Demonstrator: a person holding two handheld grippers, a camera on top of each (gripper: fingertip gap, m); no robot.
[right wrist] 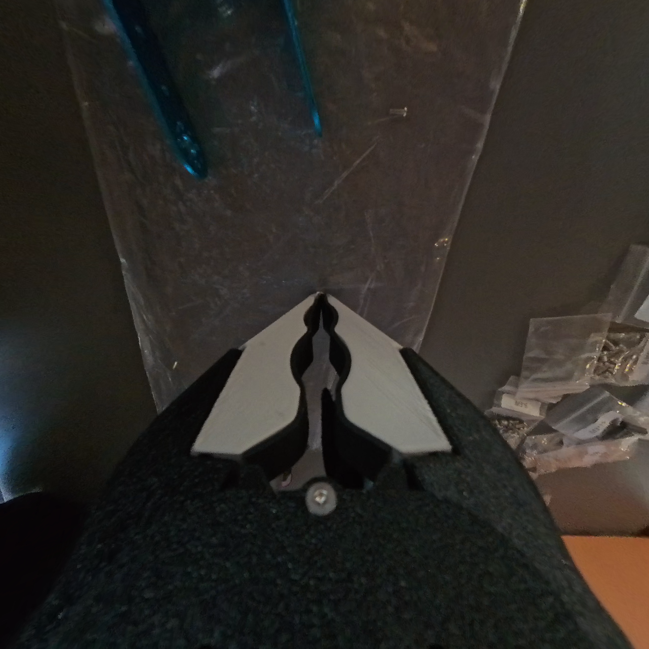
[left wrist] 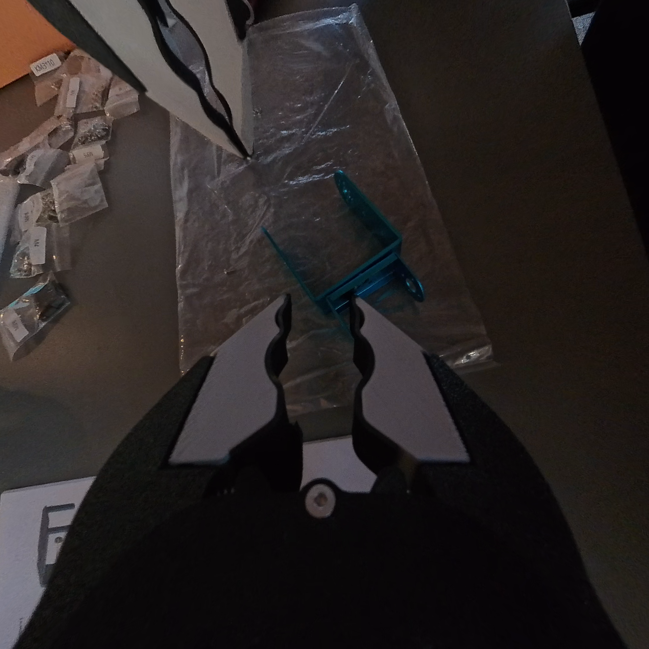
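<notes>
A blue metal U-bracket point(left wrist: 365, 246) lies on a clear plastic bag point(left wrist: 316, 123) on the dark table. My left gripper point(left wrist: 320, 301) is open, its jaws just before the bracket's near end, and its right fingertip point(left wrist: 354, 305) is at or touching the bracket's base. My right gripper point(right wrist: 320, 295) is shut with its tips down on the plastic bag point(right wrist: 263, 228), pinching a tiny silver piece that looks like a small screw. It also shows in the left wrist view point(left wrist: 248, 154), beyond the bracket. The bracket's two arms point(right wrist: 158, 87) show ahead of the right gripper.
Several small clear bags of hardware point(left wrist: 52, 175) lie left of the plastic bag and show at the right in the right wrist view point(right wrist: 579, 386). Loose tiny screws point(right wrist: 398, 111) lie on the plastic. An orange surface point(left wrist: 28, 45) and a white printed sheet point(left wrist: 28, 519) lie nearby. The tips of one gripper are about 12 centimetres away from the tips of the other.
</notes>
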